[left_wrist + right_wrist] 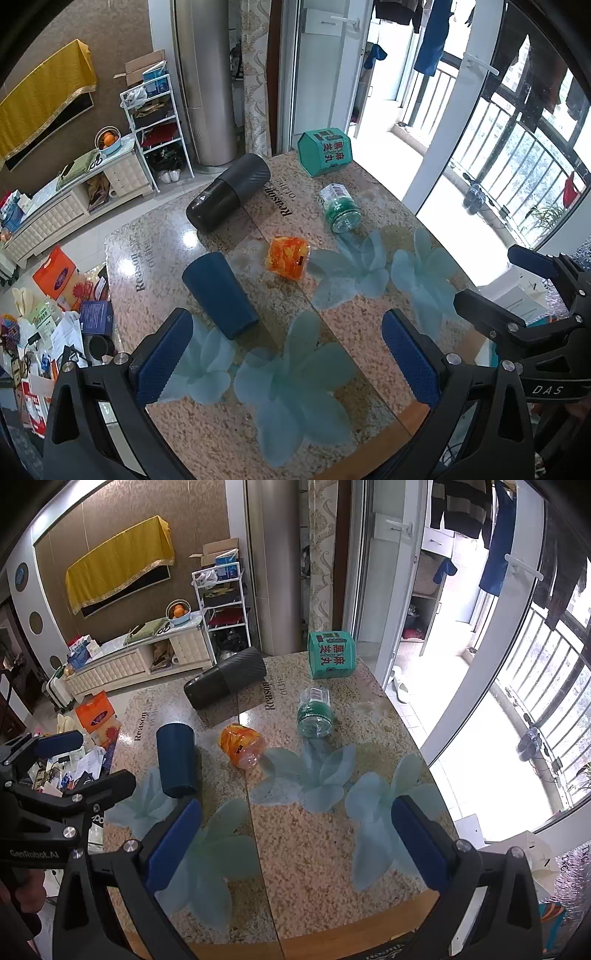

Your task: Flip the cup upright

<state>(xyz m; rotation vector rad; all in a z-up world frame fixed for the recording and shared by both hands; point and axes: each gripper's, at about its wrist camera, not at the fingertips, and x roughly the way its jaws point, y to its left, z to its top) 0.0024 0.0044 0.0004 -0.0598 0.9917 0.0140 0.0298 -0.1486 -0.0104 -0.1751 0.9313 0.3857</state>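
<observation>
A dark blue cup (219, 293) lies on its side on the granite-patterned table (354, 325), left of centre. It also shows in the right wrist view (176, 758). My left gripper (288, 358) is open and empty, hovering above the near part of the table, with the cup just ahead of its left finger. My right gripper (299, 845) is open and empty over the near table. The right gripper also shows at the right edge of the left wrist view (495, 284), and the left gripper at the left edge of the right wrist view (92, 760).
A black flask (229, 192), an orange jar (287, 257), a clear green bottle (339, 213) and a green box (325, 151) lie farther back on the table. Boxes and clutter (55, 314) fill the floor left of the table. A balcony door (369, 66) is behind.
</observation>
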